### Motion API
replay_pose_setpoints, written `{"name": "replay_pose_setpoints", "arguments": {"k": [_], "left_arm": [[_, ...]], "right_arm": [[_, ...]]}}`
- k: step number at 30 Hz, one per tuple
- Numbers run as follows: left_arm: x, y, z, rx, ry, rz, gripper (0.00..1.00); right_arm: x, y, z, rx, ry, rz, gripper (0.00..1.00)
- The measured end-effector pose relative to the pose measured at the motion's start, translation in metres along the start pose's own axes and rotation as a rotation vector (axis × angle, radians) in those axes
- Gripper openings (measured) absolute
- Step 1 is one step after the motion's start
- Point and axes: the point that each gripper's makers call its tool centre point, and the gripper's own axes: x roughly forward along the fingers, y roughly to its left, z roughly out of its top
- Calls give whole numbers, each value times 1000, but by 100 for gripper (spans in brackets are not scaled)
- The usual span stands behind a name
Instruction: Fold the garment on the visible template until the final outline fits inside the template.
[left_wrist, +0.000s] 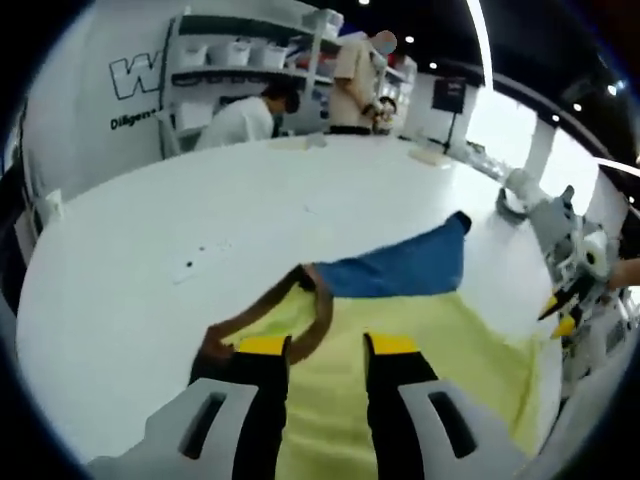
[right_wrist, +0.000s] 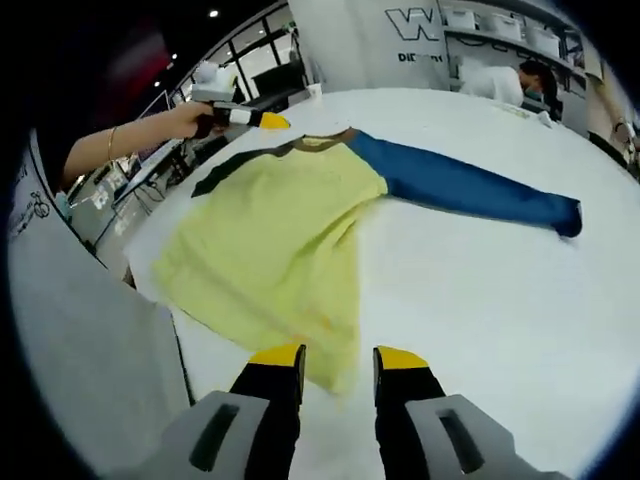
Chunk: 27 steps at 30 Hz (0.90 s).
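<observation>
**Shirt spread flat, both grippers parted at opposite ends, no fold begun**

The garment (right_wrist: 275, 235) lies open on the white table (right_wrist: 480, 300): a yellow body with a blue sleeve (right_wrist: 465, 188) stretched toward 2 o'clock in the right gripper view, and a brown collar (left_wrist: 300, 310) seen just ahead of the jaws in the left gripper view. No template outline can be made out under the cloth

The left gripper (left_wrist: 327, 345) hovers over the collar edge at 6 o'clock, its jaws apart with yellow fabric showing in the gap; whether the tips touch the cloth cannot be told. The right gripper (right_wrist: 338, 358) stands at the hem corner, jaws likewise apart and holding nothing

Risks, as a judgement:
- The left jaws straddle the collar; closing there may catch a single layer or only the collar band, dragging the neckline askew
- The right tips sit at the very hem edge, so a pinch may slip off
- The long sleeve reaches far toward the table edge; folding the body first could leave it outside the template
</observation>
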Motion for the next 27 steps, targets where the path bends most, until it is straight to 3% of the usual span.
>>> {"name": "replay_pose_setpoints", "arguments": {"k": [4,14,17,20,24,27], "left_arm": [[22,0,9,31,17,-31,29],[58,-2,0,30,92,-74,28],[72,6,-1,31,101,-79,28],[74,0,-1,33,111,-79,27],[101,16,5,17,124,-95,20],[103,10,6,11,131,-97,22]], "right_arm": [[-2,-1,-8,4,5,-29,25],[0,2,-27,49,18,-75,25],[1,3,-31,42,33,-98,24],[1,1,-34,49,35,-110,24],[3,-3,-42,81,48,-176,22],[7,-2,-41,100,33,-177,18]]}}
